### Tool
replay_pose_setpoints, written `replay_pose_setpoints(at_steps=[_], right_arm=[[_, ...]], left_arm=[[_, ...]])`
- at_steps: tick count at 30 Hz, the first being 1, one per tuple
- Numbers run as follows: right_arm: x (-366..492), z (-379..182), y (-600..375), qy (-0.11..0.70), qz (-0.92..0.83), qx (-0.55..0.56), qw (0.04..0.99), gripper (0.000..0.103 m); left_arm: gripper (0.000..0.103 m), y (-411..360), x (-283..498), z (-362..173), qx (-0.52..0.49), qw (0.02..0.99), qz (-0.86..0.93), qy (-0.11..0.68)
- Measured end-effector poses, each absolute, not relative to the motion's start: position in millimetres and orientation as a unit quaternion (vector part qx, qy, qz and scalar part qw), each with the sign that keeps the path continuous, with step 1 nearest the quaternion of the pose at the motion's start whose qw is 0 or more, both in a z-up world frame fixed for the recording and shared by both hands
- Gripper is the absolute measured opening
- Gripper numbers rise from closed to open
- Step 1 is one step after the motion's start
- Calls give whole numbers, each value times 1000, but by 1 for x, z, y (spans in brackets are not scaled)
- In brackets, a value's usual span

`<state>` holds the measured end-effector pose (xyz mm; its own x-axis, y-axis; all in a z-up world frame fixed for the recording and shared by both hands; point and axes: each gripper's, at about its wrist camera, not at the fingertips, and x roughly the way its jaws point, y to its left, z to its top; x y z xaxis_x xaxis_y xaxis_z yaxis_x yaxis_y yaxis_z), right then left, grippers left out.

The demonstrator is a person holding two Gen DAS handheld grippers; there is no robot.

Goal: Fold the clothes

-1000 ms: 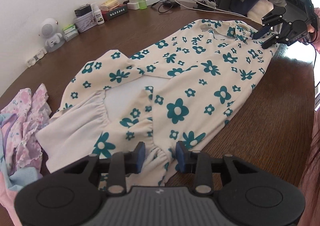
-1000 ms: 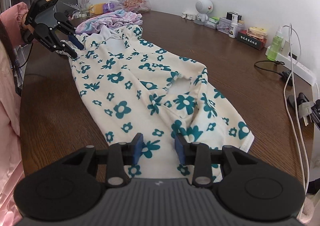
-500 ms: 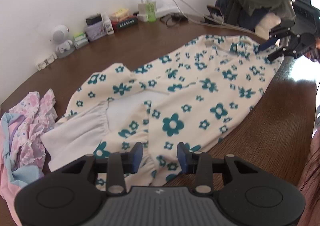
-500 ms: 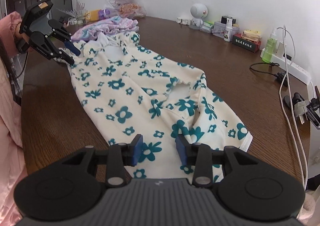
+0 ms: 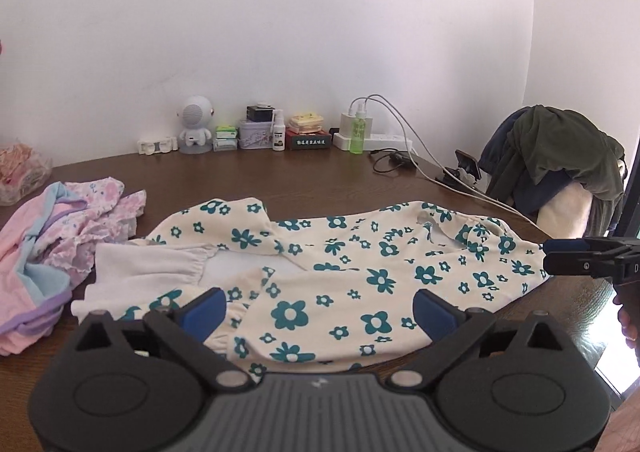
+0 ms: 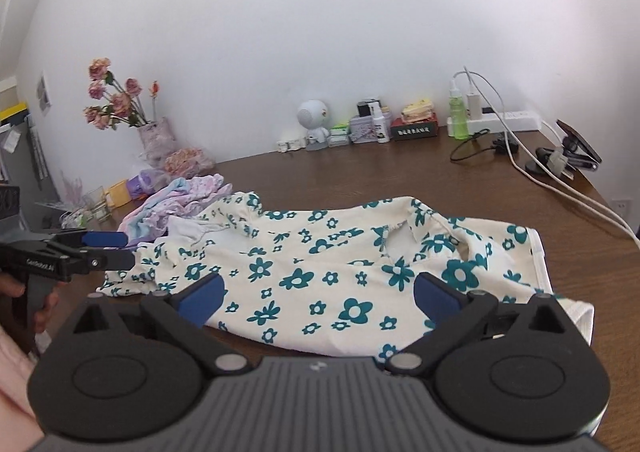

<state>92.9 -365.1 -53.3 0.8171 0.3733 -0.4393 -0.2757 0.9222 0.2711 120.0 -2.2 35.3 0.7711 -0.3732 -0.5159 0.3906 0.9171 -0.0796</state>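
Observation:
A cream garment with teal flowers (image 5: 360, 252) (image 6: 320, 252) lies flat, folded lengthwise, on the brown table (image 5: 320, 180). My left gripper (image 5: 319, 306) hovers over its near edge at the hem end. Its jaws are opening wide, and the pads press on nothing; the cloth lies beneath them. My right gripper (image 6: 319, 294) hovers over the near edge at the collar end, its jaws also opening wide with nothing gripped. Each gripper shows in the other's view: the right gripper (image 5: 576, 260) at the far right, the left gripper (image 6: 100, 250) at the far left, held by a hand.
A pile of pink and lilac clothes (image 5: 52, 236) (image 6: 180, 200) lies left of the garment. Along the wall stand a white robot figure (image 5: 195, 128), small boxes, a green bottle (image 5: 358, 132) and a power strip with cables (image 5: 384, 140). A chair draped with dark clothes (image 5: 560, 156) stands right.
Both grippers' jaws spread from narrow to wide. Both rolled level and swung so that they face the wall across the garment. The garment lies where it was.

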Motion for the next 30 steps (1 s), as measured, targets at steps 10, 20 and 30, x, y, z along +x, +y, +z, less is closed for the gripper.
replay_pose_setpoints(at_steps=[10,20,30], right_arm=[[93,-54,-336,274,95,89,953,103],[142,-14,-354,223,114,-38,967,103],[285,-31,-390,396,225,-159,876,74]], left_arm=[[103,29,107,32,-37,946,-172,272],[103,21,183,87,72,948,-216,222],[76,4,318,77,199,908,-234,284]])
